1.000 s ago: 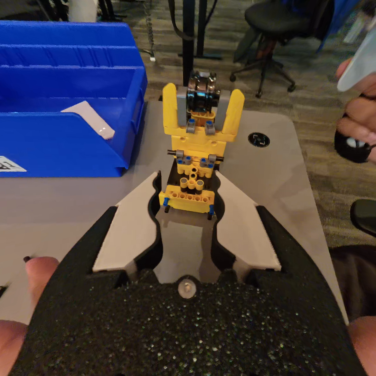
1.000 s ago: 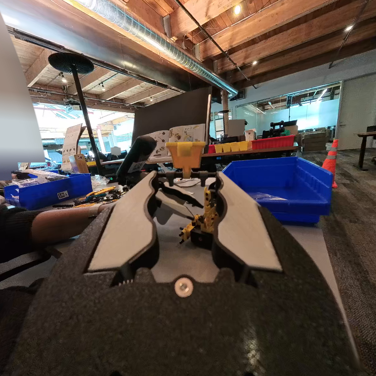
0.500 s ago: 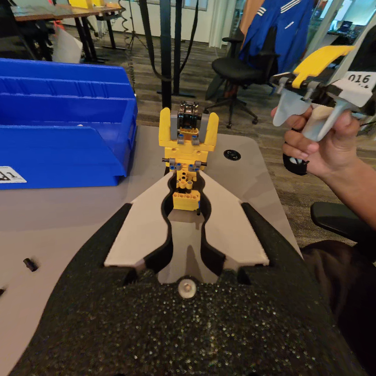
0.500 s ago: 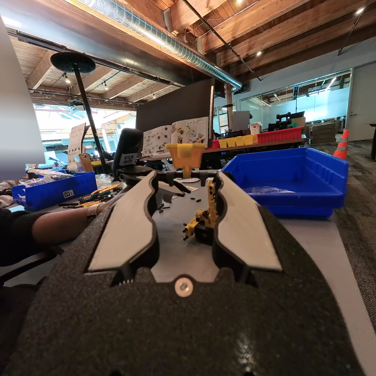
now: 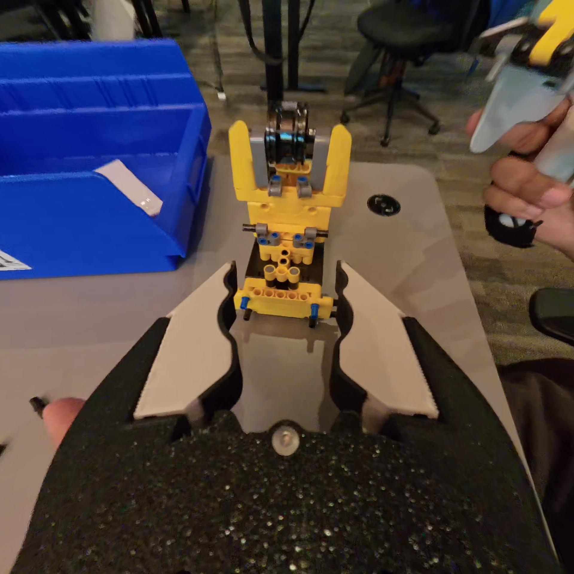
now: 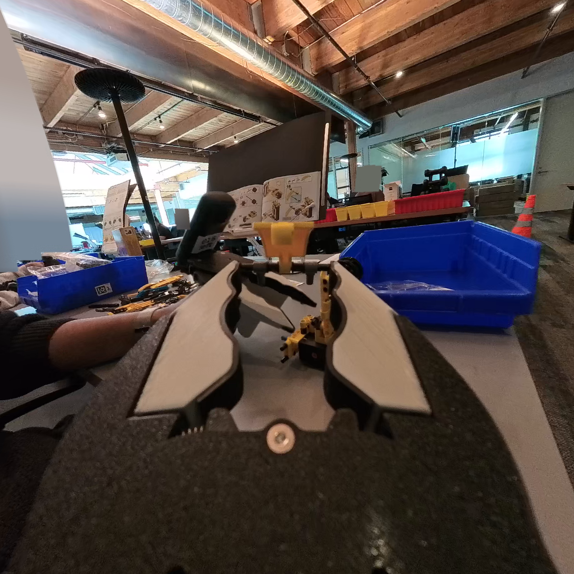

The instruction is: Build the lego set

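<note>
Overhead, timber beams (image 6: 419, 28); below, grey table (image 5: 93, 316).

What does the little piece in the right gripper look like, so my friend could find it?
Start at the big blue bin on the grey table. Just left of it, the right gripper pinches a dark rod topped by a yellow scoop piece. Unlike the yellow brick model standing below, it hangs in the air.

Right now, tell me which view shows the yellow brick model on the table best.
The left wrist view: the yellow brick model stands centred and whole, end-on, between the open fingers of the left gripper. The right wrist view shows it only from the side, low and partly hidden behind a finger of the right gripper.
</note>
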`<state>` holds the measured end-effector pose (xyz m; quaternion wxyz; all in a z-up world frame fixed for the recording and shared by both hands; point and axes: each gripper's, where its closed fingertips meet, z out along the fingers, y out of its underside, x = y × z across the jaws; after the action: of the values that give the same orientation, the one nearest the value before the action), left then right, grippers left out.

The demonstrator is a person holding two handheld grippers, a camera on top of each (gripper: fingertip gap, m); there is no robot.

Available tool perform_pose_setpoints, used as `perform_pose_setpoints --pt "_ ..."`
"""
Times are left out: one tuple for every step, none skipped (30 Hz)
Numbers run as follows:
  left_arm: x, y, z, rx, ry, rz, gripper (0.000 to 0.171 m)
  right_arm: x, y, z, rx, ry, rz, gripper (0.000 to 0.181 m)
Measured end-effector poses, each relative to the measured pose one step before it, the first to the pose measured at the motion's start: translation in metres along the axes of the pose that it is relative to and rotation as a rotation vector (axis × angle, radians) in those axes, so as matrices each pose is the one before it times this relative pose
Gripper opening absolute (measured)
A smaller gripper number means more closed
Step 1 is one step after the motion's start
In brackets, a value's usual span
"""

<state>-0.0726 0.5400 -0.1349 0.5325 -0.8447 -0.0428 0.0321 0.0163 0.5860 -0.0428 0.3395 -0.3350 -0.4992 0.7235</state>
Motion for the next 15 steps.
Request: perform_pose_setpoints --pt "0.00144 0.00348 0.00410 -0.03095 0.0086 0.0044 0.061 0.00014 0.00022 0.00005 0.0009 -0.0007 0.0033 0.054" --pt "-0.00116 0.00292 0.00383 -0.02732 -0.0121 0.0019 0.060 0.00008 0.00062 0.00031 -0.0011 -0.0010 0.0023 0.054" --pt "-0.00012 0.00258 0.00279 -0.02350 -0.0081 0.0081 0.053 -0.00021 0.00091 0.00037 -0.0030 -0.0006 0.0004 0.054" --pt "0.00168 0.00156 0.00089 -0.01134 0.0023 0.0119 0.031 -0.00014 0.00091 0.00046 -0.0039 0.0002 -0.0018 0.054" --pt "0.00189 -0.00028 -0.00080 0.00437 0.0042 0.0113 0.024 -0.00012 0.00080 0.00044 -0.0045 0.0007 -0.0033 0.054" --pt "0.00290 0.00059 -0.00092 -0.00117 0.0143 0.0060 0.024 -0.00024 0.00066 0.00035 -0.0049 0.0010 -0.0042 0.054" --pt "0.00211 0.00083 -0.00161 -0.00025 0.0114 0.0035 0.024 -0.00011 0.00070 0.00029 -0.0047 0.0011 -0.0045 0.054" --pt "0.00197 0.00124 -0.00213 -0.00103 0.0132 0.0017 0.024 -0.00021 0.00059 0.00019 -0.0042 0.0006 -0.0037 0.054" --pt "0.00184 0.00159 -0.00278 -0.00294 0.0125 -0.0008 0.024 -0.00038 0.00051 0.00016 -0.0038 -0.0006 -0.0024 0.054" --pt "0.00159 0.00220 -0.00363 -0.00627 0.0096 -0.0030 0.024 -0.00058 0.00063 0.00003 -0.0041 -0.0014 -0.0019 0.054" --pt "0.00186 0.00299 -0.00480 -0.00927 0.0087 -0.0031 0.024 -0.00046 0.00052 -0.00002 -0.0049 -0.0013 -0.0025 0.054" --pt "0.00213 0.00376 -0.00589 -0.01227 0.0072 0.0015 0.024 -0.00050 0.00037 -0.00012 -0.0053 -0.0006 -0.0036 0.054" --pt "0.00205 0.00415 -0.00631 -0.01408 0.0031 0.0047 0.024 -0.00068 -0.00006 -0.00022 -0.0039 -0.0008 -0.0041 0.054" --pt "0.00273 0.00463 -0.00677 -0.00987 0.0008 0.0048 0.024 -0.00097 -0.00058 -0.00017 -0.0006 -0.0026 -0.0019 0.054" --pt "0.00286 0.00489 -0.00721 -0.00628 -0.0007 0.0101 0.024 -0.00158 -0.00083 0.00014 0.0033 -0.0064 0.0024 0.054"
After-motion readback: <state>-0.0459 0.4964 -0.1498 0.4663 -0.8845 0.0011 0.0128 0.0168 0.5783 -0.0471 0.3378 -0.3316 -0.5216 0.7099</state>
